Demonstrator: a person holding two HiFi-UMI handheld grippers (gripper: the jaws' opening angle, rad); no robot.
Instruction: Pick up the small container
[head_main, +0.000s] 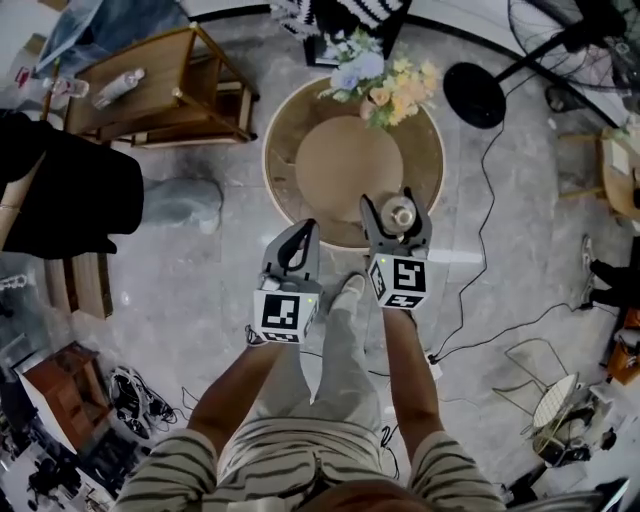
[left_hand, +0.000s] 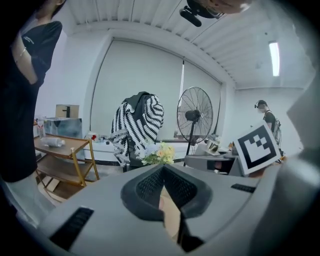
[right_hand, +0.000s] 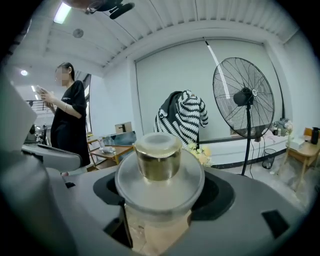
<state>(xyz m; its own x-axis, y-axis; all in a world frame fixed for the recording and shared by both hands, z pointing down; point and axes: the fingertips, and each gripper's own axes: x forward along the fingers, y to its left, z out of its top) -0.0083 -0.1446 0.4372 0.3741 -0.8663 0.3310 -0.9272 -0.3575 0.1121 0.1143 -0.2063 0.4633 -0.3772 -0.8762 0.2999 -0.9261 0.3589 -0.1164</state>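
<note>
Right gripper (head_main: 398, 208) is mine, clamped on the small container (head_main: 402, 212). The jaws stand wide, one pad on each side of it. In the right gripper view the small container (right_hand: 158, 159) fills the centre, upright. It has a gold cap on a broad frosted shoulder and a pale body below, and my right gripper (right_hand: 160, 194) hugs its sides.

In the head view the container is right of centre, over the near edge of the round table (head_main: 335, 160). I can't tell how far it is clear of the tabletop.

Left gripper (head_main: 299, 238) is lower left of the right one, just beside it, over the grey floor (head_main: 230, 250) at the table's near rim. In the left gripper view the left gripper (left_hand: 163, 172) has its jaws together at the tips, nothing gripped. The right gripper's marker cube (left_hand: 257, 146) shows at the right edge there.

- Flowers (head_main: 385, 85) are at the table's far side, upper centre.
- Wooden shelf (head_main: 165, 95) is upper left.
- Standing fan (head_main: 475, 95) is upper right, with its base on the floor.
- Fan (right_hand: 243, 95) is right of centre in the right gripper view.
- Striped garment (right_hand: 181, 117) is mid-frame behind the container.
- A person in black (right_hand: 67, 122) is at left.
</note>
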